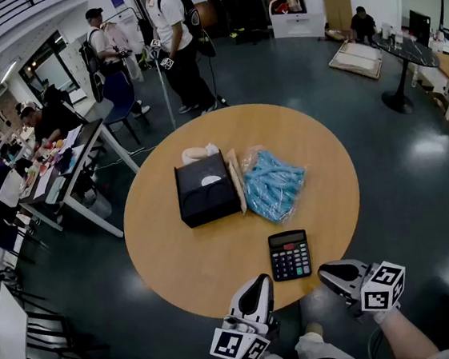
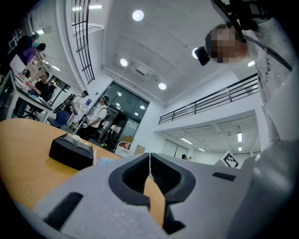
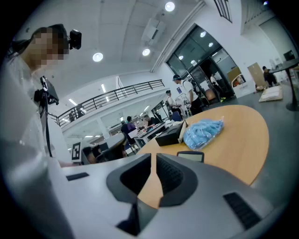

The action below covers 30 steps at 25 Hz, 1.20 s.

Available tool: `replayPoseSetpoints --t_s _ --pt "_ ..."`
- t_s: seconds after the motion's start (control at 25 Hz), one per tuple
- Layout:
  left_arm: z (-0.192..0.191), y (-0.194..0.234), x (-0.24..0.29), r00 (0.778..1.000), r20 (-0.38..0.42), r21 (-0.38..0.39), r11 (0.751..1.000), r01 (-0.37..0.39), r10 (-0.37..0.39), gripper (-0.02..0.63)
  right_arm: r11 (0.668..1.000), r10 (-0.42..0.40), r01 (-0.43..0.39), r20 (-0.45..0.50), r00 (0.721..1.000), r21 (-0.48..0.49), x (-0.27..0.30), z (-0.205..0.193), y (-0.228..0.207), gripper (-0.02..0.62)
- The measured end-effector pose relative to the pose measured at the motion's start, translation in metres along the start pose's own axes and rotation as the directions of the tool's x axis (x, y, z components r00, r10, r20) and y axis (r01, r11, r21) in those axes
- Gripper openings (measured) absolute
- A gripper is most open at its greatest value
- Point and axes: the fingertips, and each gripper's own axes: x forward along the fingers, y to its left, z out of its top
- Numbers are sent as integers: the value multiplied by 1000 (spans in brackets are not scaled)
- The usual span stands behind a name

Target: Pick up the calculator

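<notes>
A black calculator (image 1: 289, 255) with coloured keys lies flat near the front edge of the round wooden table (image 1: 218, 264). In the right gripper view its top edge (image 3: 190, 156) peeks just beyond the jaws. My left gripper (image 1: 263, 281) hovers at the table's front edge, left of the calculator, jaws shut with nothing between them. My right gripper (image 1: 325, 271) sits just right of the calculator's near corner, jaws shut and empty. In each gripper's own view, the left gripper (image 2: 150, 161) and the right gripper (image 3: 153, 161) show closed tips over bare wood.
A black tissue box (image 1: 205, 190) and a bag of blue items (image 1: 271, 180) lie at mid-table beyond the calculator. People stand and sit around desks (image 1: 63, 173) to the far left. Chairs (image 1: 16, 327) stand at the left.
</notes>
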Motion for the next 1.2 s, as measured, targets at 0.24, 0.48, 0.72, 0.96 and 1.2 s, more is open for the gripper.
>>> replayPoseSetpoints --t_s 0.24,0.48,0.72,0.96,1.2 --pt "-25 18 10 995 -14 5 995 -96 97 9 999 -14 18 -130 991 29 35 -8 -84 153" --pt "-31 68 28 991 -10 58 990 -131 132 9 988 51 -15 -239 970 152 82 0 -143 176" --pt "-32 112 52 991 34 147 980 -134 130 8 959 179 -67 -411 894 274 121 -9 -167 183" --pt "-37 143 58 982 65 171 967 -188 179 9 966 252 -136 -662 706 222 135 -48 -165 183" --pt "-28 155 66 980 99 191 963 -189 173 9 931 364 -222 -682 634 291 137 -49 -154 179"
